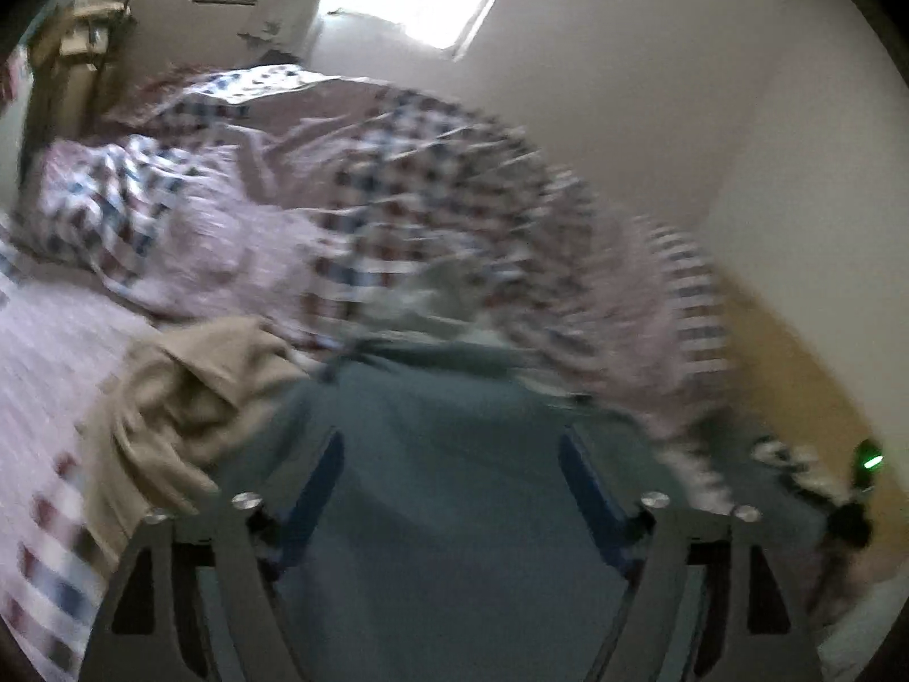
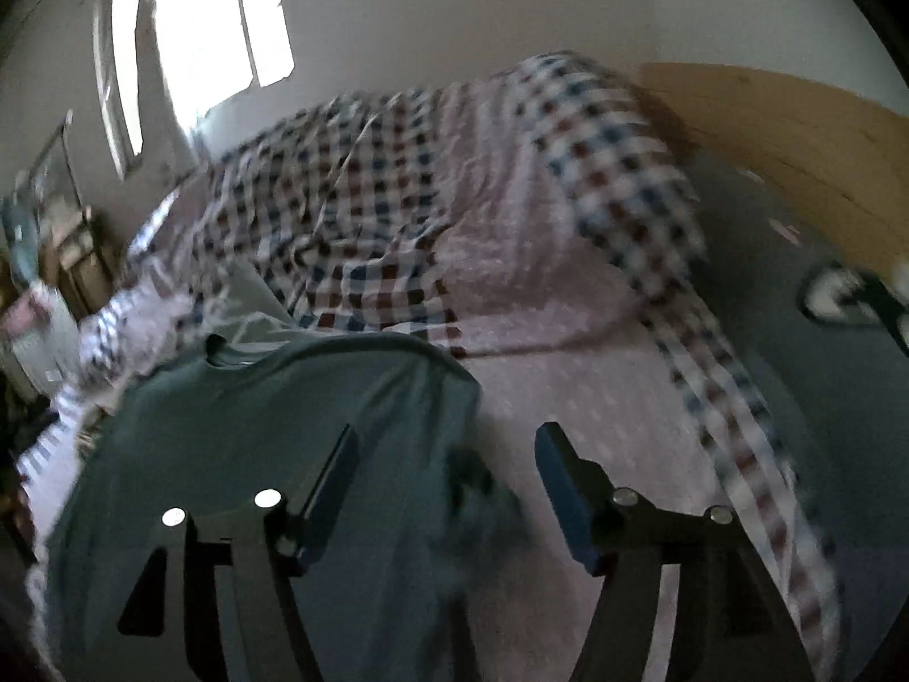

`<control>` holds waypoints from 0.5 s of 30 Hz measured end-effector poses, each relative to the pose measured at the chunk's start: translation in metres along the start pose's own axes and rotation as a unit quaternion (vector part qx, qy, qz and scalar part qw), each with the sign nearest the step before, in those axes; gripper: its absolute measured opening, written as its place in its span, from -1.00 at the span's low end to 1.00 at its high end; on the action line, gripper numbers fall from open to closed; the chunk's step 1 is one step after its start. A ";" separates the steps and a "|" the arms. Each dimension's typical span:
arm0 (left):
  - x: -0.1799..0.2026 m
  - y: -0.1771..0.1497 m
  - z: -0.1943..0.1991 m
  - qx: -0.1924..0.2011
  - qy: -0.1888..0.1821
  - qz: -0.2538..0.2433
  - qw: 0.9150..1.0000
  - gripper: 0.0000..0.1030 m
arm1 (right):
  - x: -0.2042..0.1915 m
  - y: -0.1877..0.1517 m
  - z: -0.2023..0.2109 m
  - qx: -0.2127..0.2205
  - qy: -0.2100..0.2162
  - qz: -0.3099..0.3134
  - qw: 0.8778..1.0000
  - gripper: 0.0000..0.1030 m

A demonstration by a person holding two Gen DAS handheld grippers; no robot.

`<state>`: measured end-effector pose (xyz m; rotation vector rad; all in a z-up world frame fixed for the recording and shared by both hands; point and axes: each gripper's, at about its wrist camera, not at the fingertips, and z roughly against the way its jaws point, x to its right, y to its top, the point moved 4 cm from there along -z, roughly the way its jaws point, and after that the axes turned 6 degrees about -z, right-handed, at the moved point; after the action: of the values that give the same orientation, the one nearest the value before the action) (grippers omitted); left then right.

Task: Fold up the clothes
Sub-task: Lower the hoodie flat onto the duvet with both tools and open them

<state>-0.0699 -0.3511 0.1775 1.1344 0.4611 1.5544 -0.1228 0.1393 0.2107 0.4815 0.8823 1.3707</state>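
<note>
Risk lies in the teal shirt (image 2: 255, 454), spread at the bed's (image 2: 568, 398) near edge beneath the empty, spread left gripper (image 1: 451, 489) and right gripper (image 2: 446, 483), slipping off or rumpling.

Bedroom, pale plain walls (image 2: 483, 5). Bright window (image 2: 216, 17) ahead of me, light blown out white; the rest of the room is dim. Bed (image 2: 568, 307) under a pink dotted sheet, with a rumpled checked blanket (image 2: 369, 187) heaped across it. Wooden board (image 2: 795, 136) along the bed's far side. Cluttered wooden shelf (image 1: 85, 40) by the window wall, contents too blurred to tell.
</note>
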 end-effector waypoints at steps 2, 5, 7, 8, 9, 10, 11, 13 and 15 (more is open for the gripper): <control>0.020 -0.017 0.016 -0.008 -0.033 0.010 0.999 0.66 | 0.020 -0.018 0.030 0.004 0.003 -0.028 1.000 0.38; 0.052 -0.051 0.028 -0.038 -0.069 0.019 0.997 0.67 | 0.049 -0.057 0.056 -0.012 0.002 -0.069 0.998 0.38; 0.073 -0.074 0.037 -0.058 -0.092 0.026 0.994 0.67 | 0.065 -0.084 0.061 -0.032 0.007 -0.098 0.995 0.38; 0.084 -0.087 0.039 -0.070 -0.102 0.027 0.992 0.67 | 0.072 -0.096 0.061 -0.043 0.009 -0.114 0.993 0.38; 0.094 -0.101 0.038 -0.083 -0.110 0.028 0.990 0.67 | 0.078 -0.109 0.059 -0.055 0.015 -0.129 0.990 0.36; 0.102 -0.112 0.037 -0.092 -0.116 0.029 0.988 0.67 | 0.081 -0.121 0.056 -0.064 0.025 -0.144 0.987 0.35; 0.109 -0.125 0.034 -0.104 -0.120 0.029 0.987 0.67 | 0.084 -0.134 0.053 -0.075 0.036 -0.158 0.984 0.34; 0.122 -0.144 0.026 -0.118 -0.127 0.022 0.985 0.67 | 0.085 -0.151 0.047 -0.092 0.052 -0.169 0.980 0.28; 0.134 -0.161 0.017 -0.129 -0.134 0.013 0.982 0.67 | 0.086 -0.164 0.041 -0.107 0.061 -0.171 0.978 -0.06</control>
<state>0.0388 -0.1827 0.1148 1.1290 0.0611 1.4101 0.0096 0.2019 0.0902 0.0736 0.8586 1.1687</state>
